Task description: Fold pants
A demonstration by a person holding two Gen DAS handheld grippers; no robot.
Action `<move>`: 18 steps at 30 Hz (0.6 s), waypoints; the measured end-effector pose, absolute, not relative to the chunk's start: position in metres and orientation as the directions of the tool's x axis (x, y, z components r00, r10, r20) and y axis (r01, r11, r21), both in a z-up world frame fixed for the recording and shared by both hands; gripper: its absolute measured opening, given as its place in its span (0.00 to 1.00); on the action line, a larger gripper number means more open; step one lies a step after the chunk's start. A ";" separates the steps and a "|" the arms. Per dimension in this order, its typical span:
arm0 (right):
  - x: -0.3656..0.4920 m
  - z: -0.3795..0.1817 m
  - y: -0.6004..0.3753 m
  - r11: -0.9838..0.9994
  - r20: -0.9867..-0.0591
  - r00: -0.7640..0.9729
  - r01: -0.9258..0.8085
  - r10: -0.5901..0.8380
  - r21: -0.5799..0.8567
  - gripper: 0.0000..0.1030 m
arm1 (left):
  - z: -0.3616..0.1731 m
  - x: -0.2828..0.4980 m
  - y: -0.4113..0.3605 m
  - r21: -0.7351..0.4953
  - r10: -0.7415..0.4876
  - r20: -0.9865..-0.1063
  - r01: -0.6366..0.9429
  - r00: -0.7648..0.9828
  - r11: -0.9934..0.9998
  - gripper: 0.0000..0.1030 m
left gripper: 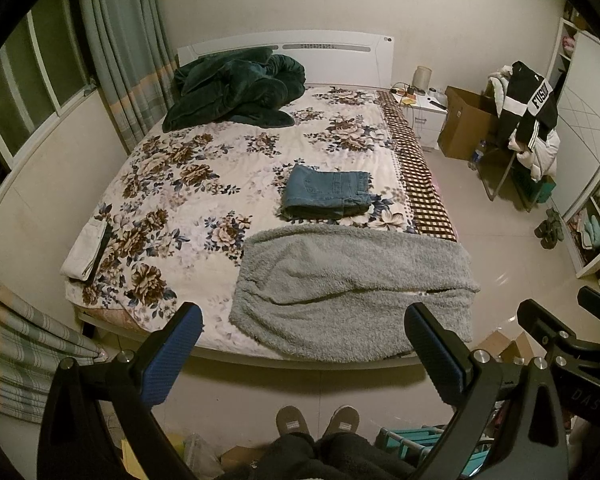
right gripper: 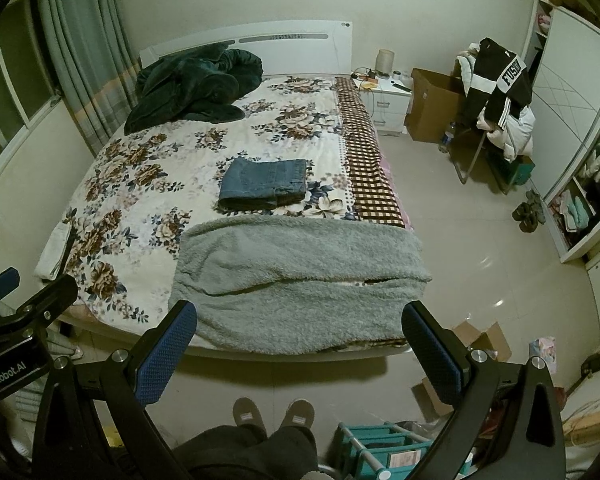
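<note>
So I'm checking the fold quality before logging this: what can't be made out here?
- Folded jeans: inner layers hidden by the top layer, both views.
- Grey fleece pants: near end drops over the bed edge, out of sight.
- Nightstand items: too small.
- White folded cloth: type unclear.

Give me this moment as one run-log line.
left gripper: open, empty | right gripper: open, empty | jeans: folded, on bed | both grippers back from bed
</note>
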State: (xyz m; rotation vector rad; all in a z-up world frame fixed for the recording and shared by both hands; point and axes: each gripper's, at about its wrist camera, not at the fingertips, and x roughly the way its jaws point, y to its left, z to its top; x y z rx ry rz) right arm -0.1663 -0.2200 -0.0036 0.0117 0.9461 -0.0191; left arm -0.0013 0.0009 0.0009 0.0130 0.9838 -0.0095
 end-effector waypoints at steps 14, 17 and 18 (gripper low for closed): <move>-0.152 0.010 -0.181 1.000 -0.822 0.570 0.020 -0.004 0.009 1.00 | 0.014 0.006 0.006 0.010 0.007 -0.831 0.002 0.557 1.000 1.00; -0.138 -0.007 -0.190 1.000 -0.821 0.571 0.027 -0.011 0.006 1.00 | 0.013 0.025 0.015 0.021 0.031 -0.827 -0.024 0.562 0.999 1.00; -0.132 -0.019 -0.199 0.999 -0.820 0.572 0.033 -0.014 0.006 1.00 | 0.009 0.039 0.019 0.029 0.051 -0.825 -0.049 0.563 0.998 1.00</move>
